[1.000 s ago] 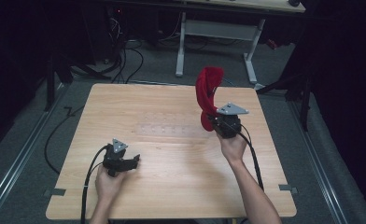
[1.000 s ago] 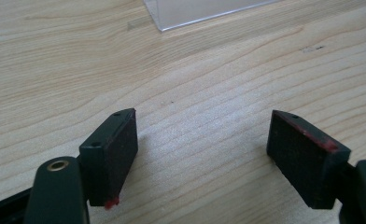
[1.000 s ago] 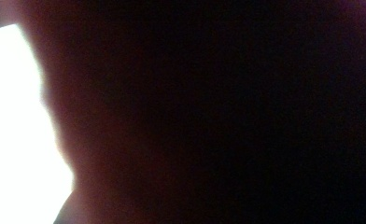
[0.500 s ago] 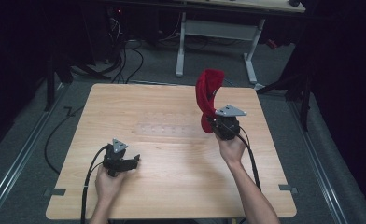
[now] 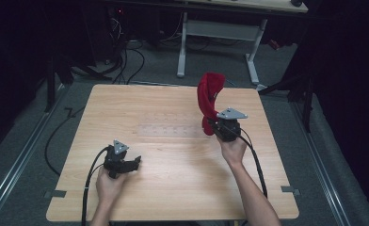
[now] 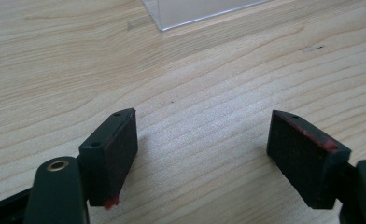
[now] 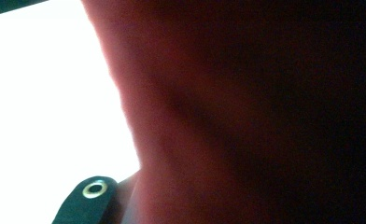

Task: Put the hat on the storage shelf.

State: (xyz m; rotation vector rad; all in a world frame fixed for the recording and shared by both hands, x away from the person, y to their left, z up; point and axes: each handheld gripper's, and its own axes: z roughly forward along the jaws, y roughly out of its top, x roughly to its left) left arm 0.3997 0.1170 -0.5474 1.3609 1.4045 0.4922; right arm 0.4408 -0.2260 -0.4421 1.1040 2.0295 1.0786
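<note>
The soft red cloth [image 5: 208, 96] hung clenched in my right gripper [image 5: 219, 126] — lifted, not yet placed — my left gripper [image 5: 136, 162] gaped empty.

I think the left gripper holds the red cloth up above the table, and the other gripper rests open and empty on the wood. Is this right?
Not quite: the sides are swapped. In the high view, the right gripper holds the red cloth up above the table; the left gripper rests open and empty on the wood.
</note>
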